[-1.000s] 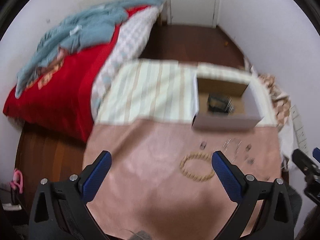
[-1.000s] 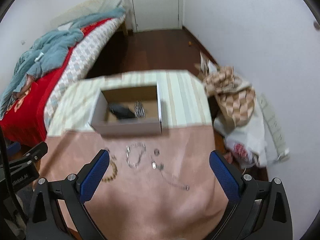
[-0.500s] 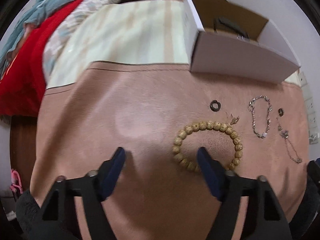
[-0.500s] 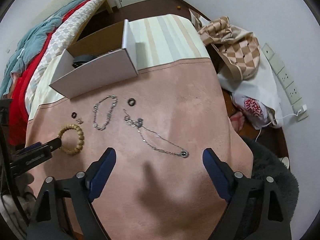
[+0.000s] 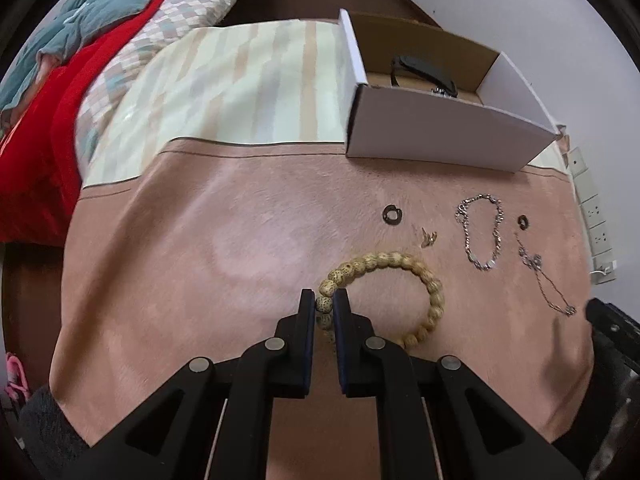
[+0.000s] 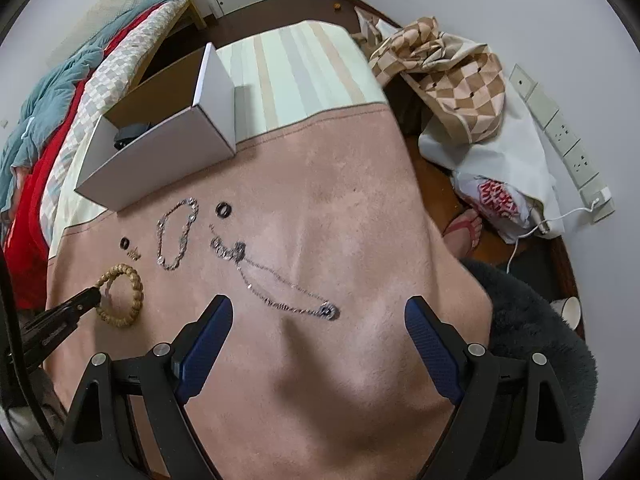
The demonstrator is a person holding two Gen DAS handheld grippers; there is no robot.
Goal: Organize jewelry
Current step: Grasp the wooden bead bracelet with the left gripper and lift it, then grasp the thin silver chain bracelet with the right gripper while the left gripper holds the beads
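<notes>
Gripping beaded bracelet (image 5: 400, 276), left tool (image 5: 324, 304); chains (image 5: 482, 236) apparently beside.

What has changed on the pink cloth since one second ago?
The left tongs came down and closed on the bead bracelet, which was lying free. The right tongs also dropped lower, open, near the long chain. The silver bracelet, rings and white box stayed in place.

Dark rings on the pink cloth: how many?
2. One dark ring lies near the box's front wall, left of the small earring. The other ring lies right of the silver bracelet. More could be hidden inside the box.
</notes>
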